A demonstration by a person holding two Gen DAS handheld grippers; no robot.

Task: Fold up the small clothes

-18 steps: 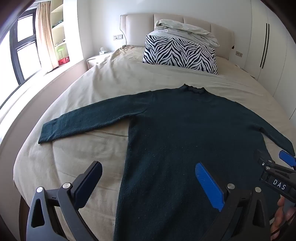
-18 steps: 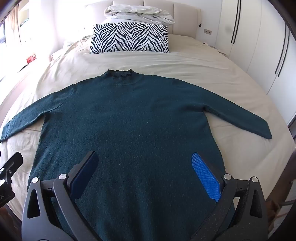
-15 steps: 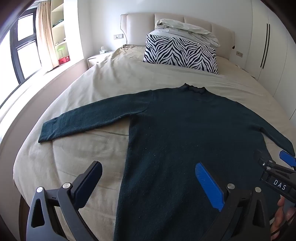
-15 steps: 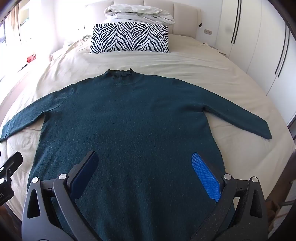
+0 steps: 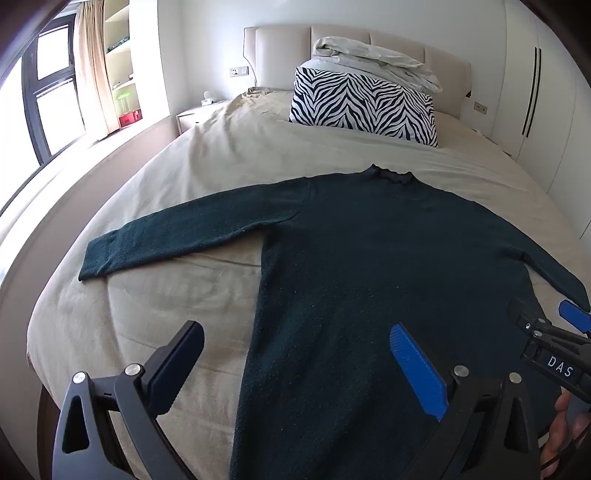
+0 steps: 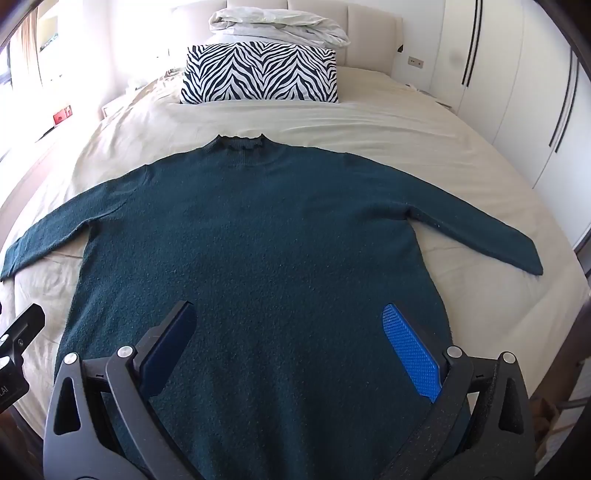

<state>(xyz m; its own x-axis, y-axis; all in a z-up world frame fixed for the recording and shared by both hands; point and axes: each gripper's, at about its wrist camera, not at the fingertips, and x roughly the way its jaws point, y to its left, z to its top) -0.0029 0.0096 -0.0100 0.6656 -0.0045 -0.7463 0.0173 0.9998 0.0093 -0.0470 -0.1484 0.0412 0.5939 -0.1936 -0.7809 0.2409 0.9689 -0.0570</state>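
Note:
A dark green long-sleeved sweater [image 5: 369,258] lies flat and spread out on the beige bed [image 5: 229,162], collar toward the headboard and both sleeves stretched out sideways. It also shows in the right wrist view [image 6: 266,236]. My left gripper [image 5: 295,354] is open and empty, held above the sweater's lower left edge. My right gripper [image 6: 288,332] is open and empty, held above the sweater's lower middle. The right gripper's tip shows at the right edge of the left wrist view [image 5: 554,343].
A zebra-striped pillow [image 6: 258,74] with folded white bedding [image 6: 277,26] on top stands at the padded headboard. White wardrobes [image 6: 517,92] line the right side. A window and a low ledge [image 5: 55,173] run along the left. The bed's foot edge is just below the grippers.

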